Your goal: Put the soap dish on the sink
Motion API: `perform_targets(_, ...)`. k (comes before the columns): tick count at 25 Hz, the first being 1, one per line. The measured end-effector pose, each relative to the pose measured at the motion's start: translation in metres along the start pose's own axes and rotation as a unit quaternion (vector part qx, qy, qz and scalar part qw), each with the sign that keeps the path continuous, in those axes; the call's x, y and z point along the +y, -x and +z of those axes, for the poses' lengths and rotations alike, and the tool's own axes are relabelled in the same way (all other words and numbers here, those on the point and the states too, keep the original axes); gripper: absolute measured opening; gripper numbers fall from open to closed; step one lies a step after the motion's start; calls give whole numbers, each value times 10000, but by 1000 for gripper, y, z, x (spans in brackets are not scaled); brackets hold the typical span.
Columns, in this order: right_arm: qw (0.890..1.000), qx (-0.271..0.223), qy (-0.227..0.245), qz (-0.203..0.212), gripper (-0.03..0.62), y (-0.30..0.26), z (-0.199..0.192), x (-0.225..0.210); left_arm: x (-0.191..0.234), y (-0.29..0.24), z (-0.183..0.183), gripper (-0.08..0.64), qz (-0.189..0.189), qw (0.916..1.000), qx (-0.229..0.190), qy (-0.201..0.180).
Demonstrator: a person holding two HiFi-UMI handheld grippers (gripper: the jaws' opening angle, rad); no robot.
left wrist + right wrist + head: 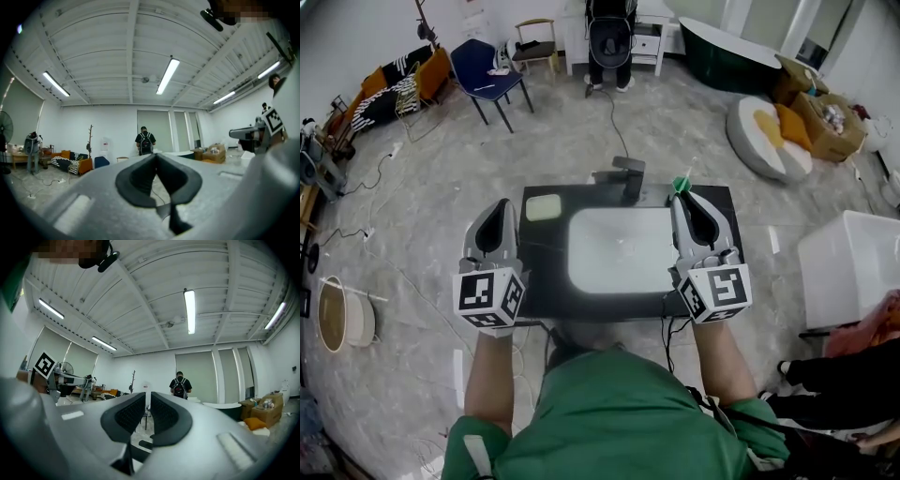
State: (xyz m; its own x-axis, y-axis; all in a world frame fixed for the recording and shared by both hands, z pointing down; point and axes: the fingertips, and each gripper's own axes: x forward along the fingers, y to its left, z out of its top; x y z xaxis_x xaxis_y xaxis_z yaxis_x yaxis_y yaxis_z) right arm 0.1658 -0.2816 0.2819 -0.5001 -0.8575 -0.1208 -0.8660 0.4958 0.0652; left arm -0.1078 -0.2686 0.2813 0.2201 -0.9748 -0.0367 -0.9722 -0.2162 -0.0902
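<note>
The soap dish point(544, 207), pale green with rounded corners, lies on the back left corner of the black sink top point(546, 281), left of the white basin point(623, 248). My left gripper point(499, 210) is held up over the counter's left edge, just left of and nearer than the dish, jaws shut and empty. My right gripper point(683, 201) is raised over the basin's right rim, also shut with nothing in it. Both gripper views look level across the room past shut jaws: left gripper point(156, 159), right gripper point(148, 401). Neither view shows the dish.
A dark faucet point(628, 174) stands behind the basin, with a small green object point(682, 184) to its right. A white box point(853, 267) stands right of the sink and a basket point(342, 314) to the left. A person with a backpack point(610, 37) stands far back. Cables cross the floor.
</note>
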Motion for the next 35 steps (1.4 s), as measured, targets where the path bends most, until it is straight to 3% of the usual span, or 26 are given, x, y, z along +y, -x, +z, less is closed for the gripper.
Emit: perform_targets(35, 9998, 66, -204, -25, 35, -6, -8, -8, 3, -11, -9, -2, 44, 9999, 156, -61)
